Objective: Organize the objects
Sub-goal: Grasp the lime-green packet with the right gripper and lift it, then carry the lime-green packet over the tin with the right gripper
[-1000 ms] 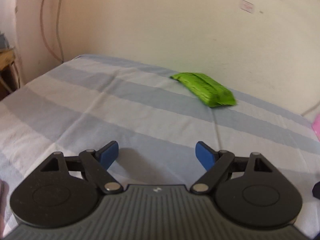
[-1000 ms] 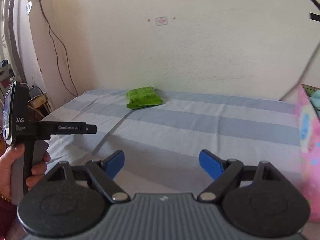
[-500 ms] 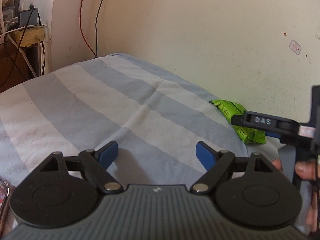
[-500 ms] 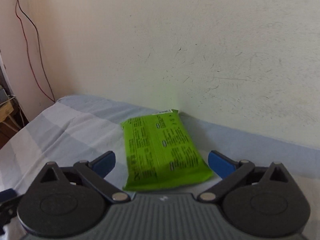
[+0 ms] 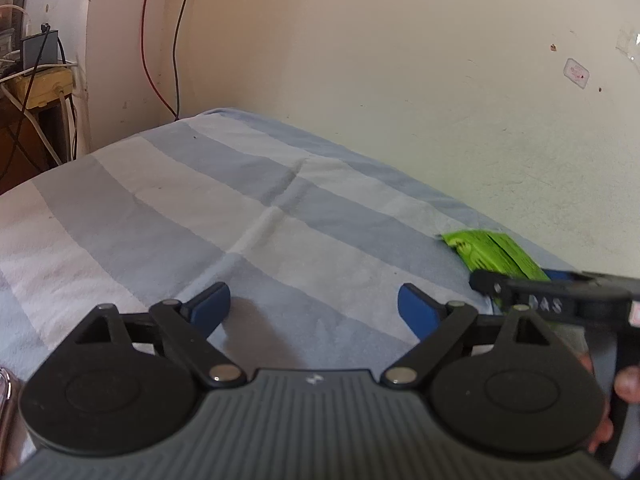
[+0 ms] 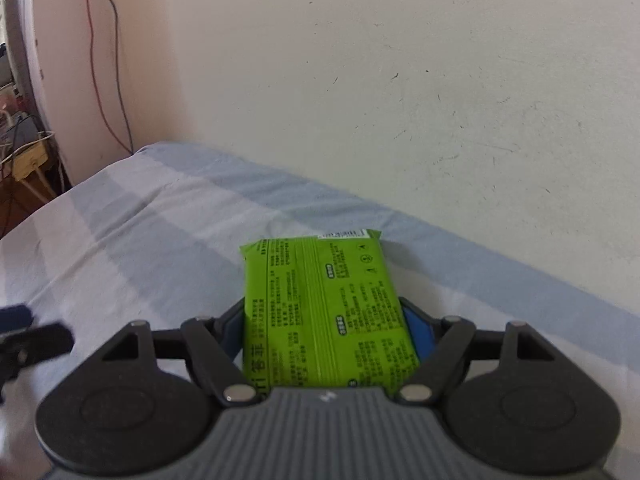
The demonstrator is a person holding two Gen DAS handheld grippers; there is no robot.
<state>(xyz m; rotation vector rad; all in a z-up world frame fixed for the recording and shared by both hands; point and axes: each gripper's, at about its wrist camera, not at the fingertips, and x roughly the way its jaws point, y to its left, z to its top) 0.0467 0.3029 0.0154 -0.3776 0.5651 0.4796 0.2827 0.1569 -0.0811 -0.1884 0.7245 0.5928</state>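
A green plastic packet [image 6: 320,300] with printed text lies flat on the striped bedsheet [image 6: 140,232], close to the wall. My right gripper [image 6: 326,326] straddles its near half. Its jaws are closing, and both blue pads [image 6: 418,330] meet the packet's long sides. In the left wrist view the same packet [image 5: 496,252] shows at the right edge, partly behind the right tool's black frame. My left gripper [image 5: 314,308] hovers over bare sheet to the packet's left; its jaws are opening with nothing between them.
A cream wall [image 6: 400,100] runs right behind the packet. Red and black cables [image 5: 160,40] hang in the corner by a wooden stand with a power strip [image 5: 44,88]. A person's hand [image 5: 624,384] grips the right tool's handle.
The right gripper has moved forward over the packet, and its jaws have narrowed from wide open onto the packet's sides. The left gripper's jaws stand slightly wider; its view has barely shifted.
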